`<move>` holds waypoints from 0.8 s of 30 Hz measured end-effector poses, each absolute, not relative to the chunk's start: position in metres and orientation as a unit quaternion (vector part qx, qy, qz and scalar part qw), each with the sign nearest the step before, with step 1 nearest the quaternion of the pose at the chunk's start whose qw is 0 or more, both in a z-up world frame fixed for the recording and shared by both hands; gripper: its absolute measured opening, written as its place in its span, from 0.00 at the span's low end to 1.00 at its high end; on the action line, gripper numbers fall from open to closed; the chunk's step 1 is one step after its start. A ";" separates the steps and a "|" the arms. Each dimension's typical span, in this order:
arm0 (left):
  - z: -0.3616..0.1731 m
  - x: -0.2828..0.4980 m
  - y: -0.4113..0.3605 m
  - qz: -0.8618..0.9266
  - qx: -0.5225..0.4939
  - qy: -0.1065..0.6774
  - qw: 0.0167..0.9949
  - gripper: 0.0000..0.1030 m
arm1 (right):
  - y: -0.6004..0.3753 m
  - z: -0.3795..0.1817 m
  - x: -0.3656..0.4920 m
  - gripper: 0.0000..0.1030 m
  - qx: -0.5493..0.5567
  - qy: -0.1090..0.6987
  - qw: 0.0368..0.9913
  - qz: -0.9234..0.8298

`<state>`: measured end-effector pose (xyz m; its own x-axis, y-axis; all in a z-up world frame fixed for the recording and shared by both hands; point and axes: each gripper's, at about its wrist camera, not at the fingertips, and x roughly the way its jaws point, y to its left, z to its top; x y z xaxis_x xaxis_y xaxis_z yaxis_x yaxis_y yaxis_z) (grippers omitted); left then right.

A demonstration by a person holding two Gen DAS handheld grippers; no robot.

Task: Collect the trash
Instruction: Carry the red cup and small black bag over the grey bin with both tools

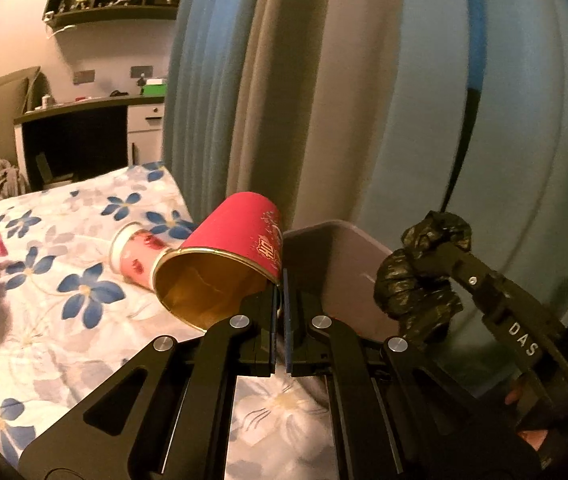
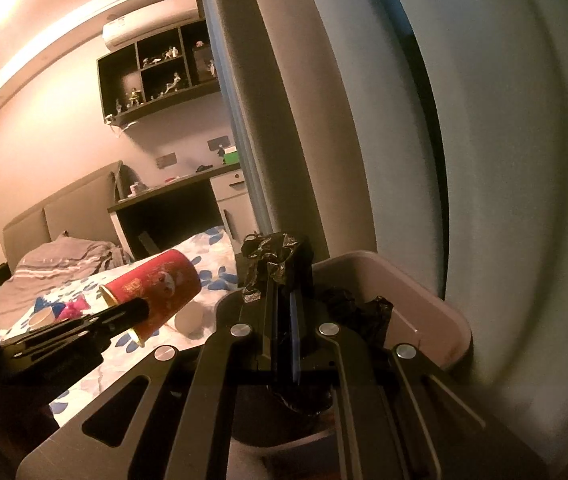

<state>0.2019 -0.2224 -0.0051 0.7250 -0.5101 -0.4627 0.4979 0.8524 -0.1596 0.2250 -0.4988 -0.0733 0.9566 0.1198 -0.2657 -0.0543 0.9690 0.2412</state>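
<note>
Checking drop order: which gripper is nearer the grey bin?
Right. The right gripper, gripping black plastic, is at the grey bin; the left gripper holds the red cup beside it.

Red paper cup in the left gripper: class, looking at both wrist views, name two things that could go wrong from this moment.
1. The left gripper pinches the red cup only by its thin rim, tilted, short of the bin; it may slip or crush and fall on the bed.
2. The right gripper, shut on a black bag, crowds the bin's opening, so the two could collide.
</note>
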 end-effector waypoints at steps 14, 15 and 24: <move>-0.019 0.212 -0.245 -0.297 -0.010 0.265 0.918 0.02 | -0.500 -0.076 0.235 0.05 0.121 0.150 0.981 0.033; -0.020 0.214 -0.246 -0.298 -0.009 0.266 0.917 0.02 | -0.499 -0.077 0.237 0.05 0.122 0.151 0.980 0.033; -0.026 0.222 -0.250 -0.309 -0.015 0.273 0.911 0.02 | -0.495 -0.079 0.247 0.05 0.121 0.164 0.978 0.037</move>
